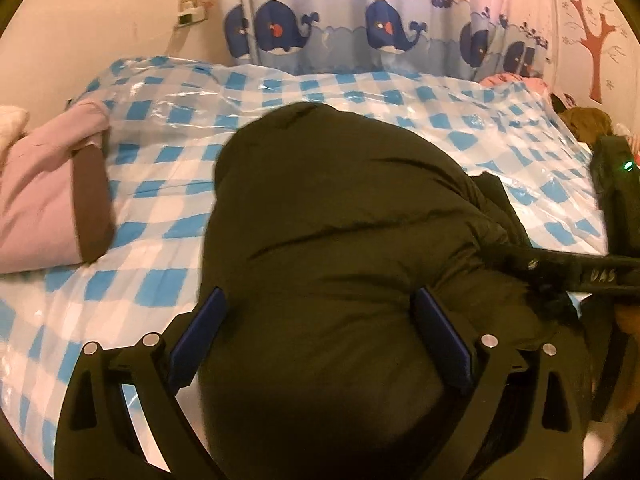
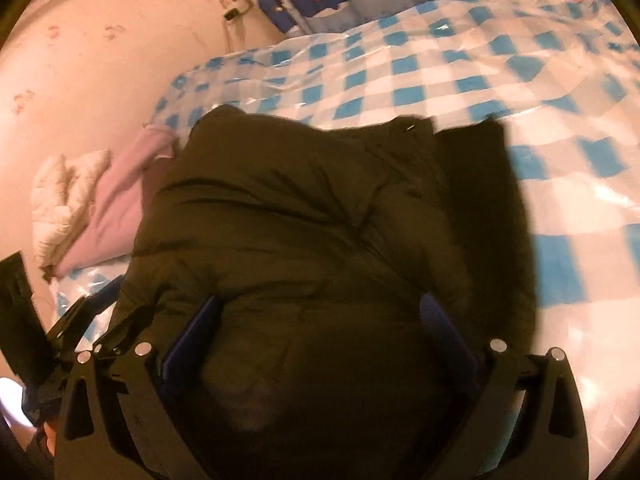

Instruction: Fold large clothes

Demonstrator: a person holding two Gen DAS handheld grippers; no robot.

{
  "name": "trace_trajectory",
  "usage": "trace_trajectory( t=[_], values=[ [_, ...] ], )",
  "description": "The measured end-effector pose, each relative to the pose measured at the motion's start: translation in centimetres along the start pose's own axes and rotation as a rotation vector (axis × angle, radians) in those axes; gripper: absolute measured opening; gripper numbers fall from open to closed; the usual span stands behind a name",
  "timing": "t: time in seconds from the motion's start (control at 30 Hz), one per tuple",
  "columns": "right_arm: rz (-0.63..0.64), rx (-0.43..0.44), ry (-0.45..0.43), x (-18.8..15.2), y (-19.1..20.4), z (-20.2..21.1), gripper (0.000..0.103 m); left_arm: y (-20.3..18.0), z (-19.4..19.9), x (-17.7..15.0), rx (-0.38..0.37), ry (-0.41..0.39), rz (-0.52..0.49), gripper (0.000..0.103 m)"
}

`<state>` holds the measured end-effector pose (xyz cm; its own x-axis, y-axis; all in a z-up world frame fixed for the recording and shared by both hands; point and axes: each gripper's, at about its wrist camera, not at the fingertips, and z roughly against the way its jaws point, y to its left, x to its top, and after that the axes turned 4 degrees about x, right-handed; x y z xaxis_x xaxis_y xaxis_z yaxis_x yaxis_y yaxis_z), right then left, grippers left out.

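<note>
Here the dark puffy jacket (image 1: 340, 208) bulges between both grippers' (image 1: 316, 332) (image 2: 320, 336) wide-spread jaws on the checkered cover (image 1: 168, 152).

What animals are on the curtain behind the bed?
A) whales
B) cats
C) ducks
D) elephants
A: the curtain hanging behind the blue-checked cover carries a row of dark blue whales with white bellies, spouting above drawn waves.
</note>
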<state>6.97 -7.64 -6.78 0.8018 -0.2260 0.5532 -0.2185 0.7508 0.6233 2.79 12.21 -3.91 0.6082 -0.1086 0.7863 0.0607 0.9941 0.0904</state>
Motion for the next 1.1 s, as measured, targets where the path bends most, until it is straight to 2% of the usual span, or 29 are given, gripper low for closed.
trace_trajectory(
  t=[0.07, 0.2, 0.43, 0.53, 0.6, 0.73, 1.1],
  values=[
    [0.021, -0.018, -0.052, -0.3, 1.3, 2.7, 0.096, 0.1, 1.7, -0.1, 0.020, 0.004, 0.017, 0.092],
    [0.101, -0.081, -0.090, -1.6, 4.2, 7.2, 0.096, -0.5, 5.9, -0.4, 0.059, -0.050, -0.007, 0.096],
    [0.155, -0.143, -0.156, -5.3, 8.2, 12.9, 0.096, -2.2, 12.7, -1.3, 0.043, -0.068, 0.012, 0.096],
    [0.169, -0.198, -0.183, -6.7, 9.9, 14.1, 0.096, -2.4, 14.6, -1.7, 0.071, -0.073, 0.032, 0.096],
    [0.169, -0.208, -0.194, -7.1, 10.5, 14.5, 0.096, -2.2, 15.6, -2.0, 0.059, -0.078, 0.054, 0.096],
    [0.180, -0.241, -0.220, -7.8, 11.6, 15.1, 0.096, -1.9, 17.2, -2.8, 0.090, -0.089, 0.056, 0.096],
    [0.177, -0.308, -0.214, -7.9, 12.1, 14.9, 0.096, -0.4, 17.9, -4.0, 0.076, -0.082, 0.102, 0.096]
  ],
)
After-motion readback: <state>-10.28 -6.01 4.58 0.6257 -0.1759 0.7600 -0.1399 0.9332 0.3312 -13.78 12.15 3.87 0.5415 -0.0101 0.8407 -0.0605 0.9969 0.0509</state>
